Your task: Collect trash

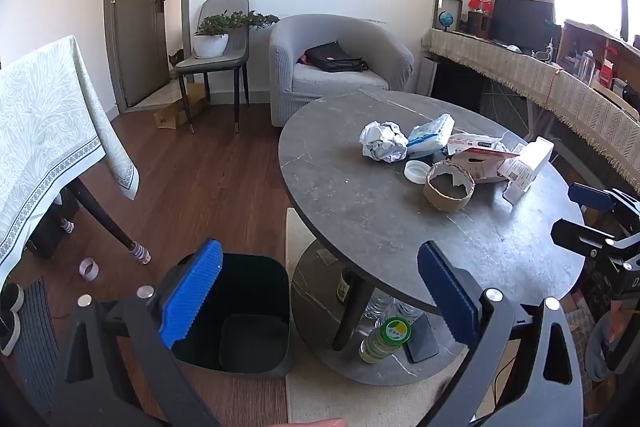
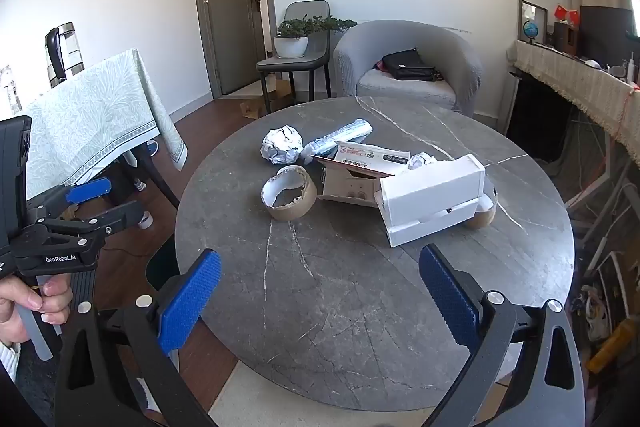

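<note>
Trash lies on the round grey table (image 1: 360, 211) (image 2: 340, 291): a crumpled paper ball (image 1: 382, 141) (image 2: 282, 143), a blue-white plastic packet (image 1: 430, 135) (image 2: 338, 139), a cardboard tape ring (image 1: 450, 187) (image 2: 289, 195), a white lid (image 1: 416, 171), an open cardboard box (image 1: 482, 163) (image 2: 352, 183) and a white box (image 1: 528, 163) (image 2: 432, 199). A black bin (image 1: 240, 315) stands on the floor left of the table. My left gripper (image 1: 320, 291) is open and empty, above the bin and table edge. My right gripper (image 2: 320, 295) is open and empty over the table's near side.
A cloth-covered table (image 1: 48, 135) (image 2: 92, 131) stands at left. A grey armchair (image 1: 336, 67) (image 2: 408, 67) with a black bag and a chair with a plant (image 1: 216, 39) are behind. Bottles (image 1: 384, 339) sit on the lower shelf. A covered sideboard (image 1: 540, 83) is at right.
</note>
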The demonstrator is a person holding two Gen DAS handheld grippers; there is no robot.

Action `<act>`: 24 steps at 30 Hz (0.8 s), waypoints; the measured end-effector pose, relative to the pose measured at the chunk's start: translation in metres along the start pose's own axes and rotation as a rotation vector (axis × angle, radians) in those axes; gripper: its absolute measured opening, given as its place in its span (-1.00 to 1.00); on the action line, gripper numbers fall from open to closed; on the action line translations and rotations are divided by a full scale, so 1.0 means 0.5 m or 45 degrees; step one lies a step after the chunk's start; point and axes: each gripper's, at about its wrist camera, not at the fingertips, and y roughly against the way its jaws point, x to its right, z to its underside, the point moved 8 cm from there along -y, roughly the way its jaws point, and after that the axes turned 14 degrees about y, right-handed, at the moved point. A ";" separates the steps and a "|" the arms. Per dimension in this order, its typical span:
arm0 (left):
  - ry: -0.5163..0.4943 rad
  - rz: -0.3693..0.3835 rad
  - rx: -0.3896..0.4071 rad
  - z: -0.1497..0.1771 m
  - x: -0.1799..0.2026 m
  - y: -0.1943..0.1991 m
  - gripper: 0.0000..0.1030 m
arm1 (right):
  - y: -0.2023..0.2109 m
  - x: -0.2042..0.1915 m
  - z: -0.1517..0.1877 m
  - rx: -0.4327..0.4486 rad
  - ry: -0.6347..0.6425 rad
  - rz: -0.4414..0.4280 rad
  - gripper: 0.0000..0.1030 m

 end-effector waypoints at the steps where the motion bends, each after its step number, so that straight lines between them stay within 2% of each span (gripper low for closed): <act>1: -0.001 0.001 -0.002 0.000 0.000 0.000 0.94 | 0.000 0.000 0.000 0.000 -0.001 -0.001 0.94; 24: -0.003 -0.001 -0.002 0.000 0.000 -0.001 0.94 | -0.003 -0.002 0.000 0.001 0.002 -0.001 0.94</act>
